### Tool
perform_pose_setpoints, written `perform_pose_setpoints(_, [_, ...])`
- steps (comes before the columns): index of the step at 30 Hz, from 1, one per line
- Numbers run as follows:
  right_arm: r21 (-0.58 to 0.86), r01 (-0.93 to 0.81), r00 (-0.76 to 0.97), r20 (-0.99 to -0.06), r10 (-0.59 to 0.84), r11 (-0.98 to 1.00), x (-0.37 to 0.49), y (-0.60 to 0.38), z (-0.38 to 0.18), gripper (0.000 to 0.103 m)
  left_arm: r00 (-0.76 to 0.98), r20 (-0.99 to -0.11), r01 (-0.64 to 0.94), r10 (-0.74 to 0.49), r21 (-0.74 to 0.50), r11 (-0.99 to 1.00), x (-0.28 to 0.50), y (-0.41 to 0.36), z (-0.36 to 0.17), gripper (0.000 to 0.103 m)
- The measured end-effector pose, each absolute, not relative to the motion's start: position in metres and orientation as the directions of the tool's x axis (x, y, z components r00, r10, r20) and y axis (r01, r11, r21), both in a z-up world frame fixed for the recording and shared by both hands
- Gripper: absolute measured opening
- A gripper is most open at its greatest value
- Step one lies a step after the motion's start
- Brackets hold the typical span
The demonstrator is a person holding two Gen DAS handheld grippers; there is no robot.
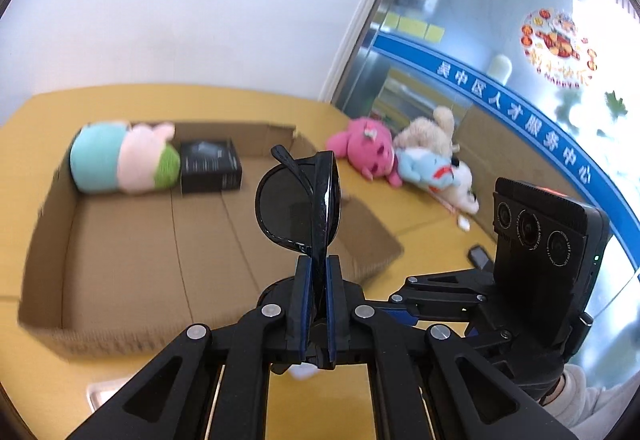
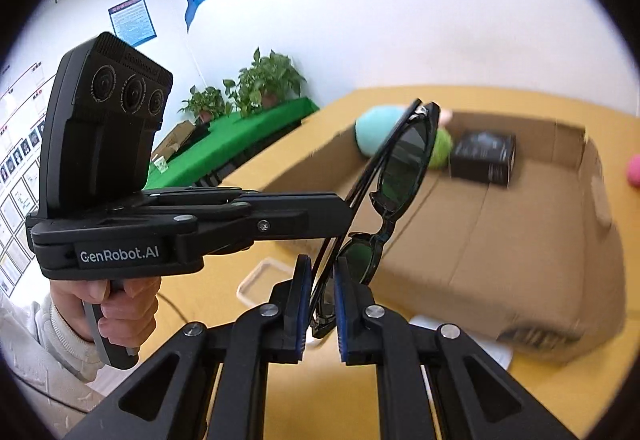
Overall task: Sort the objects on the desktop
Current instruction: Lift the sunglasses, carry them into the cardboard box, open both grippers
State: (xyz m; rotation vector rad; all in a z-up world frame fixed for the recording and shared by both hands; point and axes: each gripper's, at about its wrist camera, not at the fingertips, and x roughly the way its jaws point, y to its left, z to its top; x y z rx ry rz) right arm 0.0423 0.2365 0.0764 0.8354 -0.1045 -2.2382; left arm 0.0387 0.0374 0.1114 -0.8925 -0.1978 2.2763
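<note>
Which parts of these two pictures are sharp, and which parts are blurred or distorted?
Left wrist view: the sunglasses in the left claw are sharp; the cardboard box and plush toys are smeared; the window glares brightly. Right wrist view: the right claw is sharp, the box blurred, the edges bent by the fisheye.

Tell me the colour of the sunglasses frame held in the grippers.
Glossy black, with dark lenses; the sunglasses show best in the left wrist view.
</note>
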Motion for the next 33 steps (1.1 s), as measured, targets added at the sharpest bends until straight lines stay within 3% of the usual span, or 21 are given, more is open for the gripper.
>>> perform_pose_setpoints(8, [0.266, 0.646, -0.524, -0.527, -0.669, -0.715, -0.027, 0.26, 0.123, 0.01, -0.552, -0.503, -0.537, 0.665, -0.395, -0.745, -0.048, 0.062, 0.15, 0.003])
perform_pose_setpoints(16, [0.32, 0.644, -0.438, -0.59, -0.678, -0.695, -0.141, 0.306, 0.132, 0.01, -0.517, -0.53, -0.464, 0.673, -0.487, -0.74, -0.164, 0.106, 0.144, 0.003])
perform_pose_setpoints(26, [0.544, 0.489, -0.232, -0.673, -0.703, -0.682, -0.256, 0.366, 0.047, 0.011, -0.369, -0.707, -0.31, 0.603, -0.518, -0.797, -0.266, 0.173, 0.055, 0.003])
perform_pose_setpoints(33, [0.548, 0.364, -0.152, -0.763, -0.629, -0.753, -0.274, 0.375, -0.008, 0.011, -0.279, -0.765, -0.219, 0.581, -0.539, -0.814, -0.288, 0.194, -0.003, 0.003])
